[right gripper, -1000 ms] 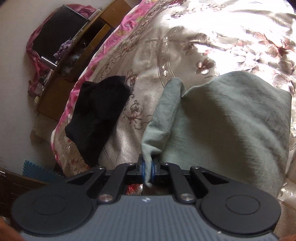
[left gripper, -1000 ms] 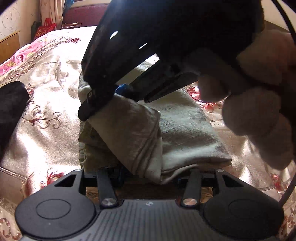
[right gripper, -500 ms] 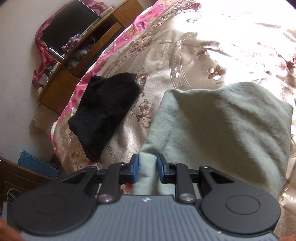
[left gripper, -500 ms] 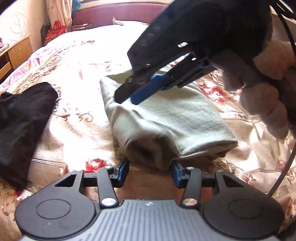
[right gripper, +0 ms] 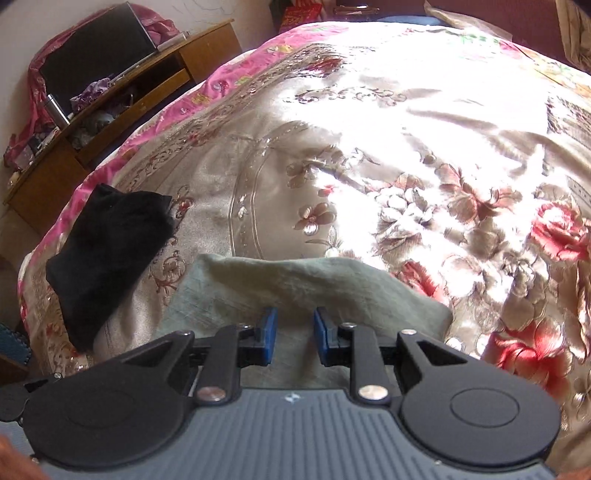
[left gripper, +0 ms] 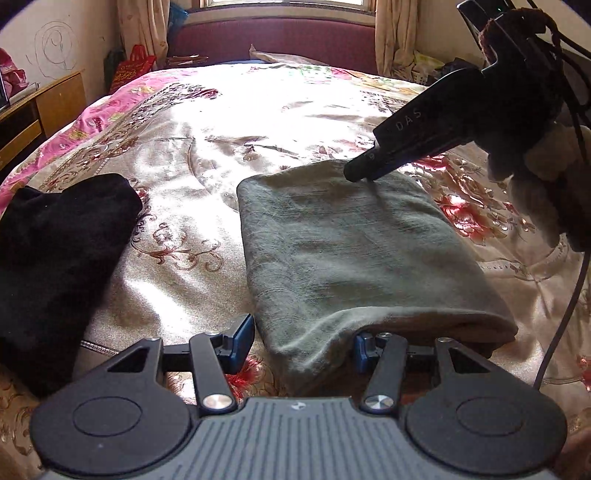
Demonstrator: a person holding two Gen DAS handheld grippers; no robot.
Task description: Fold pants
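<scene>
Grey-green pants [left gripper: 354, 254] lie folded in a neat rectangle on a floral bedspread [left gripper: 207, 155], beside a black garment [left gripper: 55, 251]. The left gripper [left gripper: 301, 347] is wide open around the near fold, the right gripper [right gripper: 291, 332] half open above the far edge, neither holding cloth. A second ago both pinched corners; they have since let go, the fold seemingly finished.

Strong daylight from the window [left gripper: 284, 3] glares off the satin bedspread [left gripper: 258, 110], washing out its middle in both views. Fisheye bending darkens the corners, and fine detail there is perhaps lost.
</scene>
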